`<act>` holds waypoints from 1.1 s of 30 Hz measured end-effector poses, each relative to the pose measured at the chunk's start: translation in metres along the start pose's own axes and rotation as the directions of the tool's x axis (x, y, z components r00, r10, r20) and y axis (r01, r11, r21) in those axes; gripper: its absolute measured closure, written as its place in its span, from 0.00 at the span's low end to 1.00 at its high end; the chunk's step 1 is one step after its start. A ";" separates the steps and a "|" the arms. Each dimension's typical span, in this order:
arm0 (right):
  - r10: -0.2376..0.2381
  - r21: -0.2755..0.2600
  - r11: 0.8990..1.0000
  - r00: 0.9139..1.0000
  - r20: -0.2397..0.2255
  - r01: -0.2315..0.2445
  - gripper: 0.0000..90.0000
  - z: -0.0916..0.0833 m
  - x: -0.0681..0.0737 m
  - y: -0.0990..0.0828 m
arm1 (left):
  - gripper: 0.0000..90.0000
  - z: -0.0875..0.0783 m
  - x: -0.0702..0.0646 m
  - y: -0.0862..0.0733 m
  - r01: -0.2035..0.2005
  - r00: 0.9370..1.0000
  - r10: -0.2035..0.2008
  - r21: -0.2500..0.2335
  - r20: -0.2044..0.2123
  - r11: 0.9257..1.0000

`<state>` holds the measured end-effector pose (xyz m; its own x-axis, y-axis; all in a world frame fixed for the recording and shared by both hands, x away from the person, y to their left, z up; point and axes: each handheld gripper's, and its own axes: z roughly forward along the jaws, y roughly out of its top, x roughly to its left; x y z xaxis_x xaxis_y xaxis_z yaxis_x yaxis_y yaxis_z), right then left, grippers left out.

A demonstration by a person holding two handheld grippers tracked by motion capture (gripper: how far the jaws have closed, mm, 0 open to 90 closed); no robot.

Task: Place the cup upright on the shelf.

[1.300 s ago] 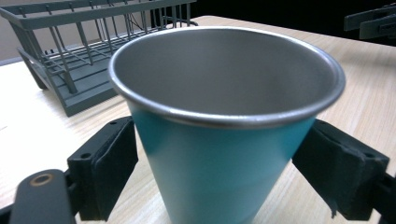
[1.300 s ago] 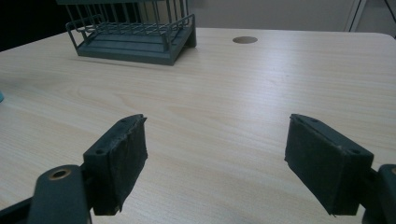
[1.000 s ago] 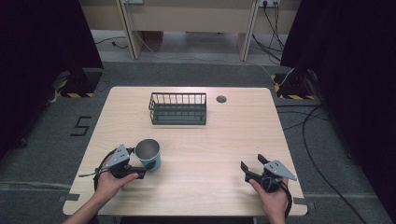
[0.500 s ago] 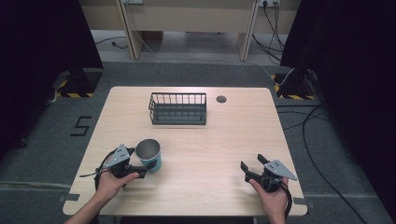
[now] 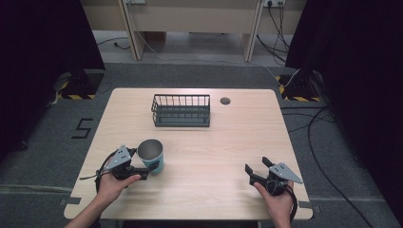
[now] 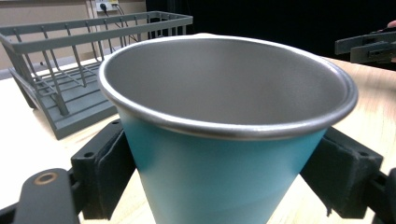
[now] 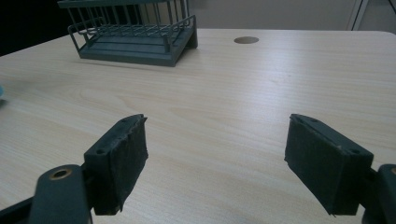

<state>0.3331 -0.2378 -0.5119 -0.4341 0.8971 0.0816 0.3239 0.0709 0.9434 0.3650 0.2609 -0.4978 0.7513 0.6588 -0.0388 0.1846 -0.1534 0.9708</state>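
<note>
1. One left gripper (image 5: pixel 142 169) at the bench's near-left, jaws set on either side of the cup (image 5: pixel 152 154), pads touching its teal wall: grasp step, cup clamped low, standing upright on the bench (image 5: pixel 228 137).
2. Right gripper (image 5: pixel 259 172) near-right, jaws spread wide, nothing between them, idle.
3. Next move probably a lift toward the wire rack (image 5: pixel 181 110) at the far middle; calls for a firm squeeze, as the tapered wall could slip.
4. Cup: teal outside, bare steel inside, rolled rim, wider at top, looks empty.
</note>
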 end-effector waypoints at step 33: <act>0.003 -0.001 1.000 1.000 -0.008 -0.003 0.24 0.000 0.001 0.000 | 0.18 0.010 0.015 0.046 -0.034 0.999 0.031 -0.055 -0.043 0.998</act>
<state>0.3327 -0.2371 -0.5119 -0.4396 0.8940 0.0869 0.3247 0.0680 0.9434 0.3908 0.2561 -0.4565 0.7289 0.6846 0.0018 0.1242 -0.1348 0.9831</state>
